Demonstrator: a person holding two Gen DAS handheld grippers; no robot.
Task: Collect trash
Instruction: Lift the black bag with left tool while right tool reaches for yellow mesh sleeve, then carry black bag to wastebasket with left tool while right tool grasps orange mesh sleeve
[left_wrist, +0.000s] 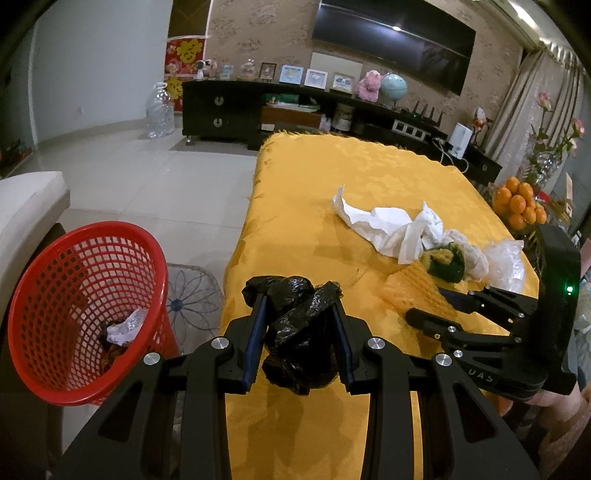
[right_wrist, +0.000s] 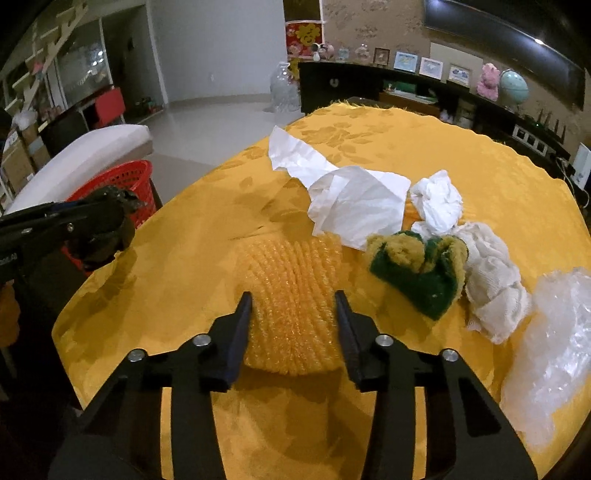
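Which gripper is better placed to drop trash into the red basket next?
Probably the left gripper: it already clamps the black bag, and the red basket stands just beside it.

Both views are dim, lit from overhead indoor lamps, with a warm cast. A bright glare spot sits on the dark curved wall-mounted television screen. Soft shadows fall across the yellow floral cloth-covered worktop. Fisheye bending curves the edges, the corners go black, and far furniture looks soft.

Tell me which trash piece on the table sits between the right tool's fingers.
The yellow foam net; the sponge, paper and clear plastic lie off to its side.
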